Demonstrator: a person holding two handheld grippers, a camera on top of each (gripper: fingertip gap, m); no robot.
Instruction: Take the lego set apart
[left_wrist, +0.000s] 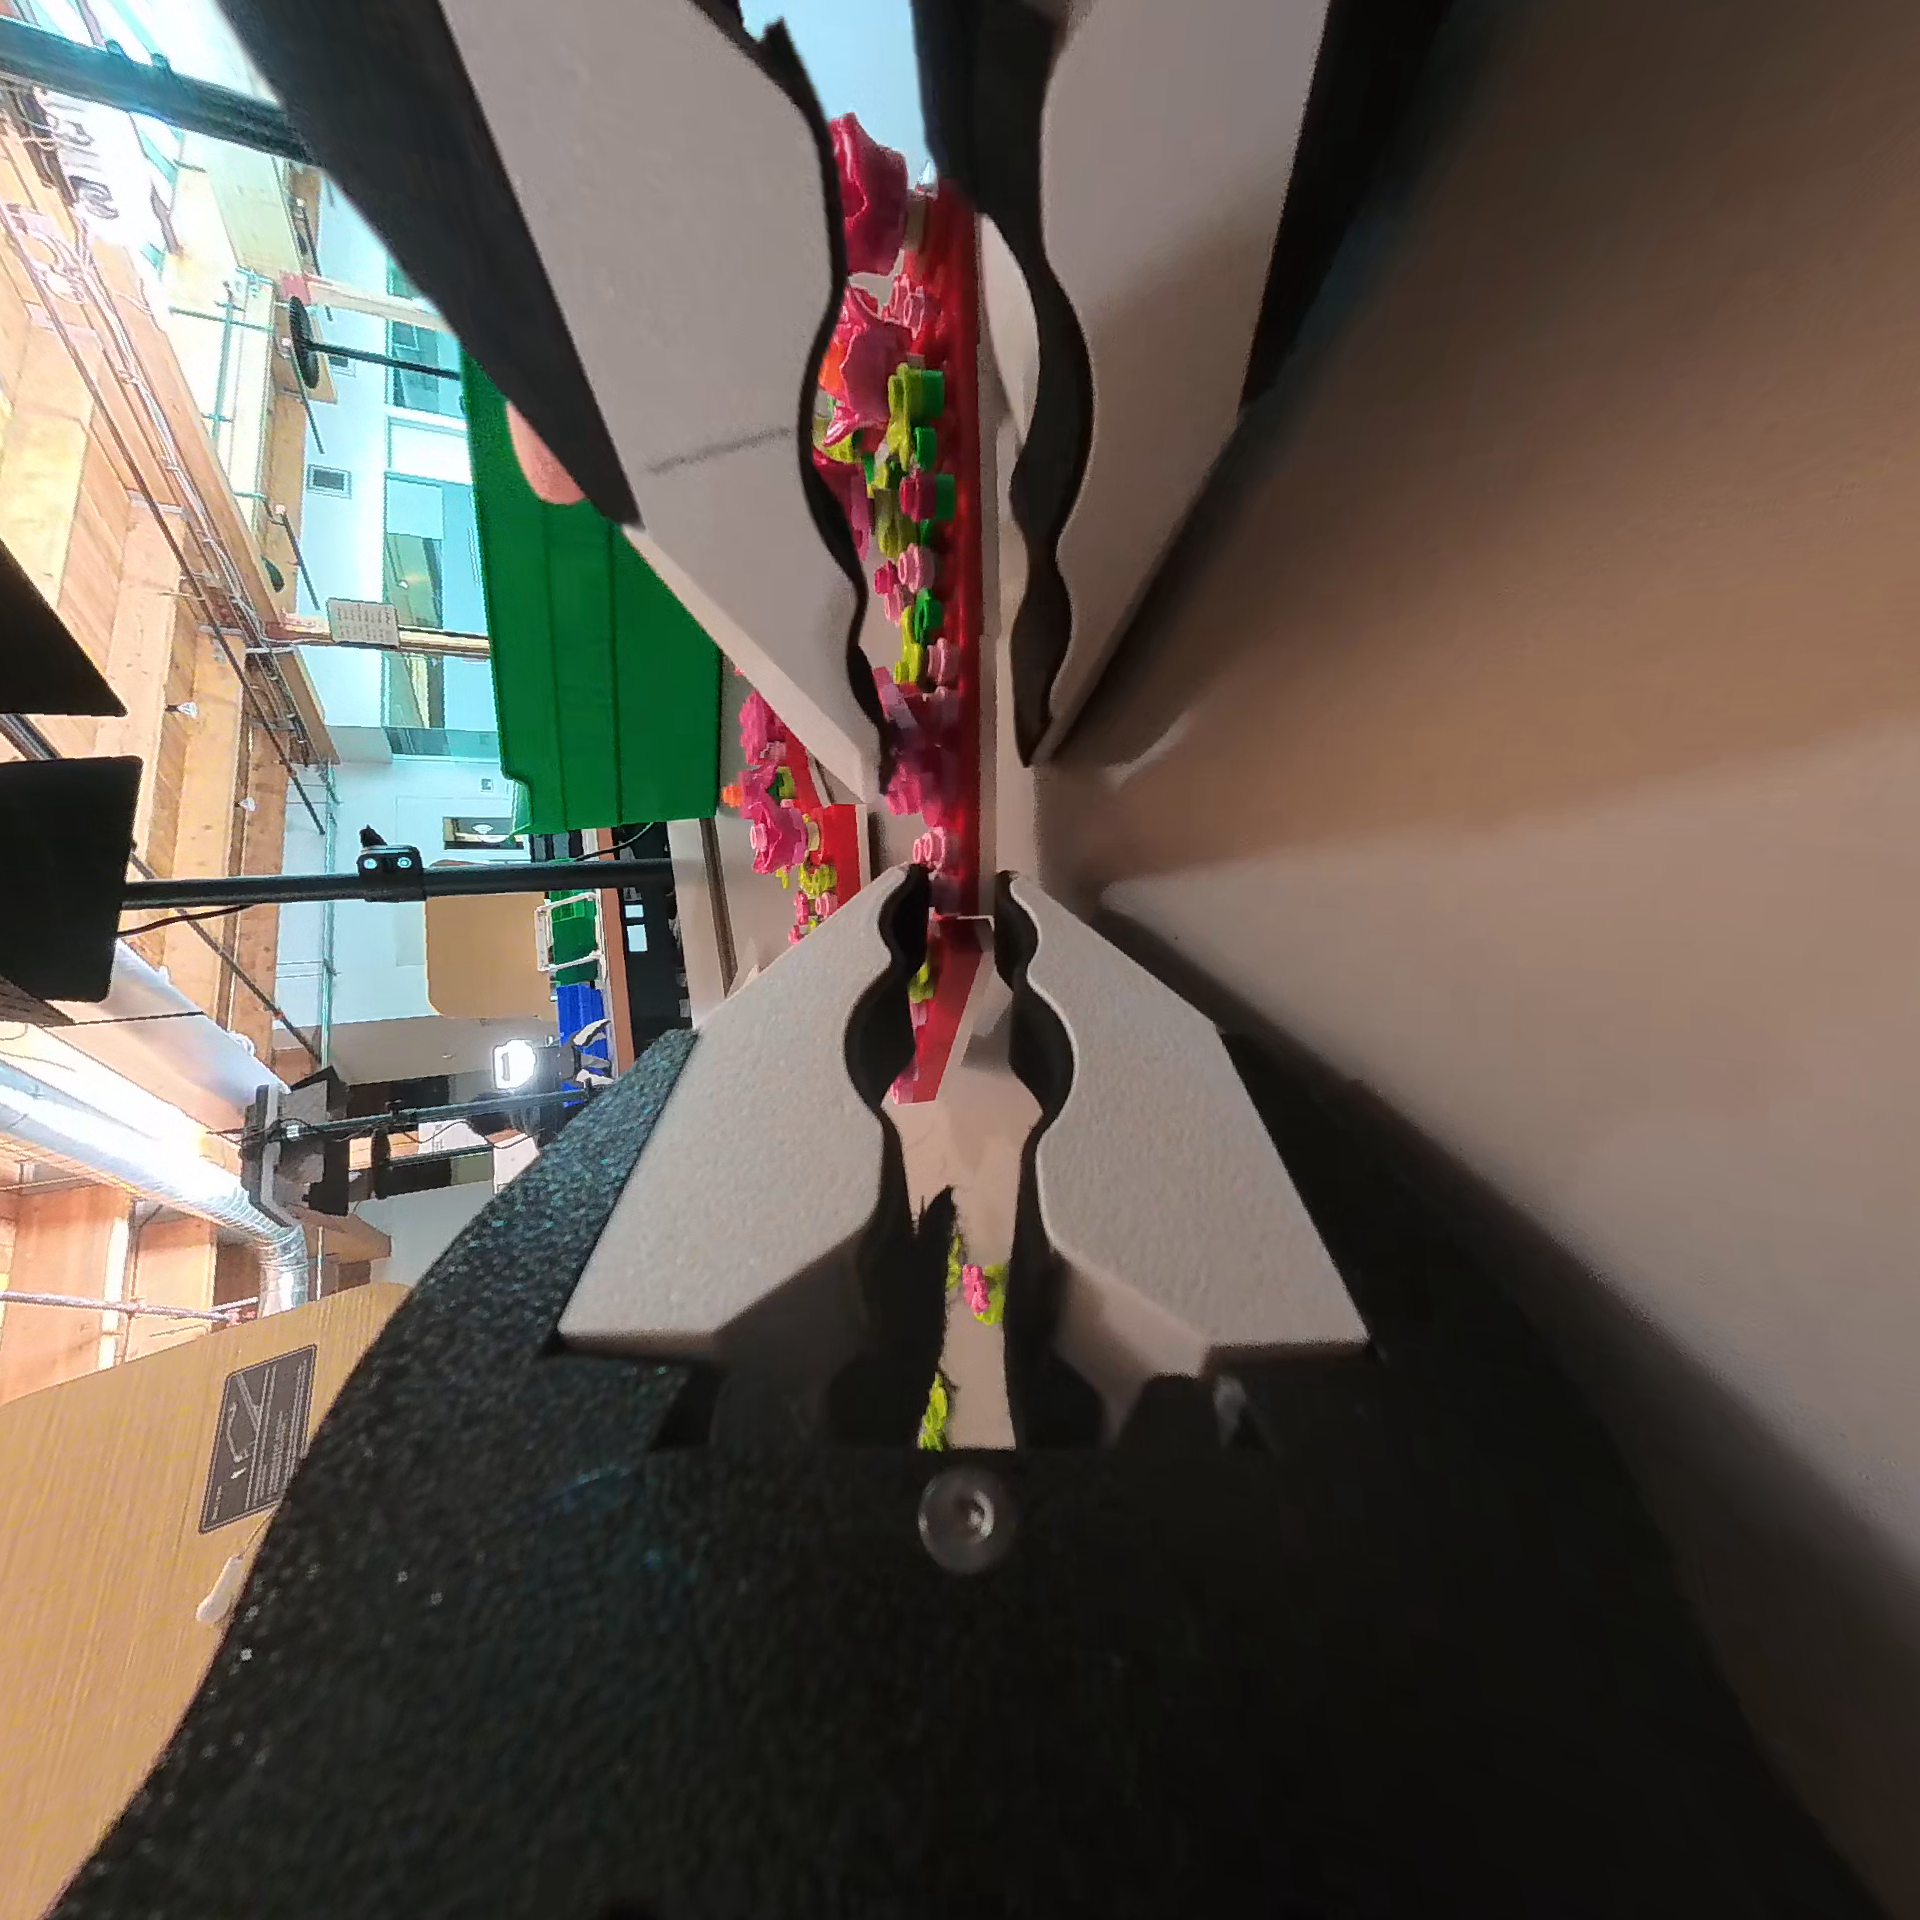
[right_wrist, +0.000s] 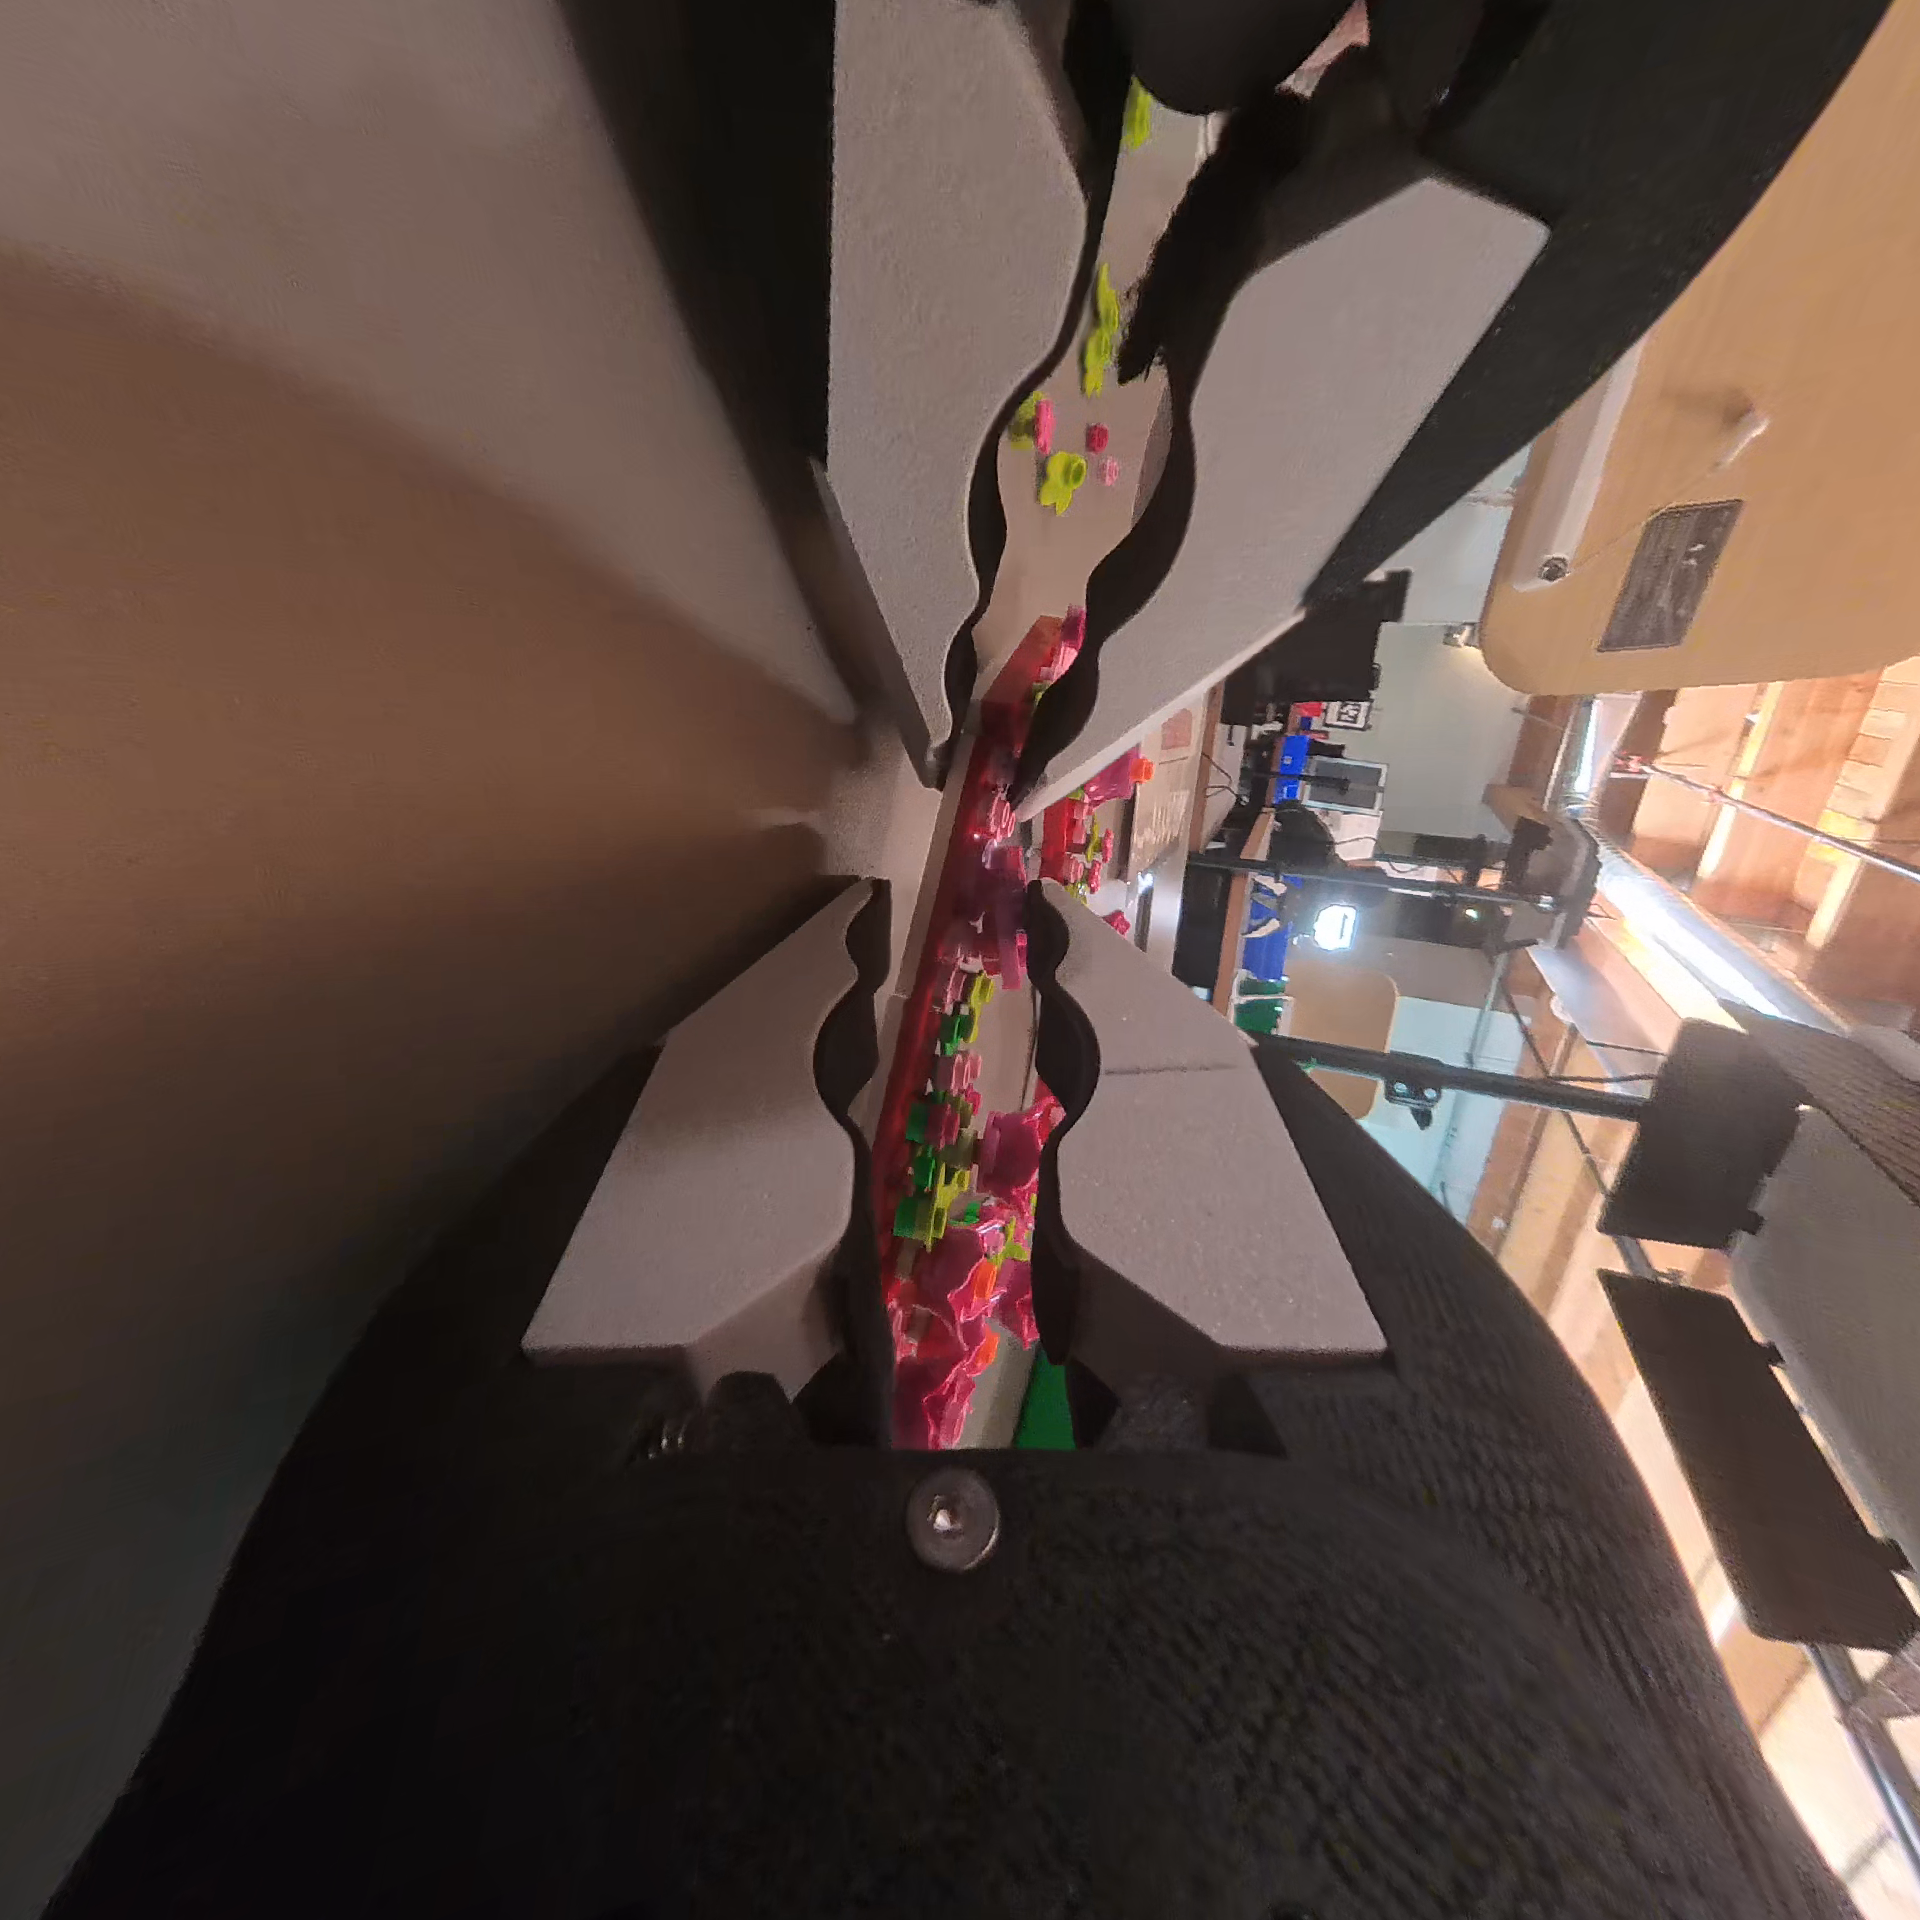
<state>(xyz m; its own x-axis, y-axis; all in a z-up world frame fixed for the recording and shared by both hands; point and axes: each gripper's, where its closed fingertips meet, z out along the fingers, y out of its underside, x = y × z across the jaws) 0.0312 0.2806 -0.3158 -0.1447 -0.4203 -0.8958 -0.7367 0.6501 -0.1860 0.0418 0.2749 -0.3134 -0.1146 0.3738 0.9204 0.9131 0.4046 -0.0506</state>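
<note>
I hold the red lego plate (left_wrist: 966, 582) on its edge over the desk (left_wrist: 1558, 727): my left gripper (left_wrist: 954, 914) clamps one end and my right gripper (right_wrist: 961, 904) the other, so I can pull it apart.

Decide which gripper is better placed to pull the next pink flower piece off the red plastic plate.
Probably right: the right gripper straddles the pink flower pieces on the red plate, while the left gripper pinches its end, anchoring it.
</note>
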